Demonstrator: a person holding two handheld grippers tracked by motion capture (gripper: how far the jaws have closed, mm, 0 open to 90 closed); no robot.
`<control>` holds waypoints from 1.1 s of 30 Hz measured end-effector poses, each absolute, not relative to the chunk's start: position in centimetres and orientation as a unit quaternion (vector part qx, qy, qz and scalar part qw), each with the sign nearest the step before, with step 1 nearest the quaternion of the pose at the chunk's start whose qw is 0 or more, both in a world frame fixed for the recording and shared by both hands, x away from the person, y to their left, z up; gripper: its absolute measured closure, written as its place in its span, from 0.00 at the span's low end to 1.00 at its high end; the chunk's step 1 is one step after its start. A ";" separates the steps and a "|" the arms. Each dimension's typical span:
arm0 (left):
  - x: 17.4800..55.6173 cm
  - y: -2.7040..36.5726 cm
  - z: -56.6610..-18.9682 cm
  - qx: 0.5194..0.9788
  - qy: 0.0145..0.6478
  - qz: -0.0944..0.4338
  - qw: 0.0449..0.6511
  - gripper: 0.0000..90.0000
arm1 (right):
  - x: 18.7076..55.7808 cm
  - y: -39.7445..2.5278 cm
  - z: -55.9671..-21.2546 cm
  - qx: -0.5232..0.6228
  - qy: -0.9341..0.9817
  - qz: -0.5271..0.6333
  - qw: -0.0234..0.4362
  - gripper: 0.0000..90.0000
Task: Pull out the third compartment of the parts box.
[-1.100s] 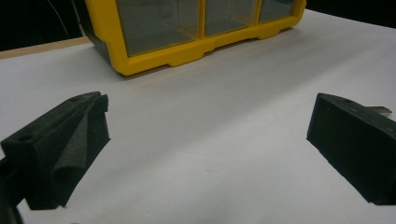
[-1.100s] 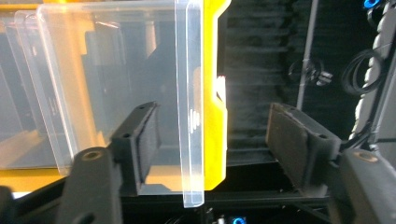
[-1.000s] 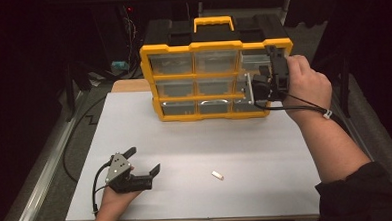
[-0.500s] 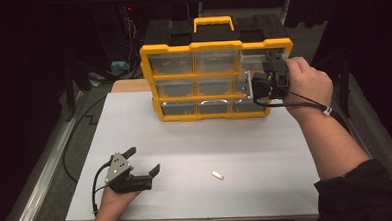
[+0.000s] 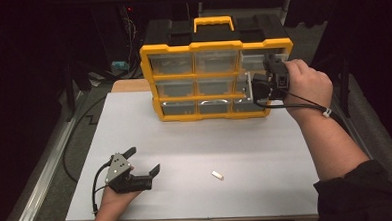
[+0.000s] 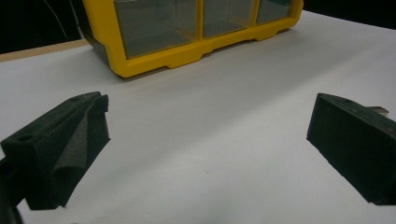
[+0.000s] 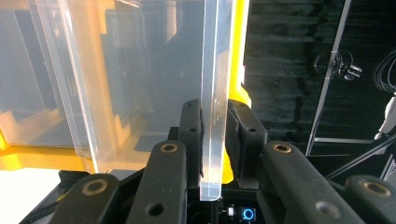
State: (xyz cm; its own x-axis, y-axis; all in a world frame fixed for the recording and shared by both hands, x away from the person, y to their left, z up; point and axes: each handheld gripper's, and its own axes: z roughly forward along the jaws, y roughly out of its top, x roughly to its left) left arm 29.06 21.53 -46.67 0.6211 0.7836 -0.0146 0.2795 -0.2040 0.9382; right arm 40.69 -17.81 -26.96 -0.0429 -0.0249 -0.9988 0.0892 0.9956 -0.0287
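Right gripper [image 7: 214, 135] clamps the clear drawer [image 7: 212, 93]; left gripper [image 6: 205, 154] gapes wide

In the high view, the right tool [image 5: 263, 85] and the hand [image 5: 308, 85] cover the right-hand drawers of the yellow organizer [image 5: 215, 79], so the drawer [image 7: 212, 93] it pinches is mostly hidden there. The small white piece [image 5: 217, 175] on the tabletop [image 5: 195, 140] is too small to identify. In the left tool view, the organizer is cut off by the top edge.
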 end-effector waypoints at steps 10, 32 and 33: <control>29.1 21.5 -46.7 0.737 0.360 0.243 0.518 0.00 | 40.4 -17.8 -27.2 0.019 0.716 -0.041 0.696 0.88; 29.0 21.5 -46.7 0.738 0.359 0.241 0.518 0.00 | 37.4 -18.3 -27.2 0.008 0.709 -0.036 0.704 0.88; 29.0 21.5 -46.7 0.738 0.359 0.241 0.517 0.00 | 37.2 -18.3 -27.2 0.008 0.709 -0.036 0.705 0.88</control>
State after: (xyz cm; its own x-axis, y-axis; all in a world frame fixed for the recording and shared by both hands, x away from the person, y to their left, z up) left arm 29.05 21.46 -46.68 0.6263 0.7795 -0.0149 0.2800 -0.2071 0.9374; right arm 37.23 -18.31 -27.23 -0.0066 -0.0386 -0.9992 0.0618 0.9973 -0.0389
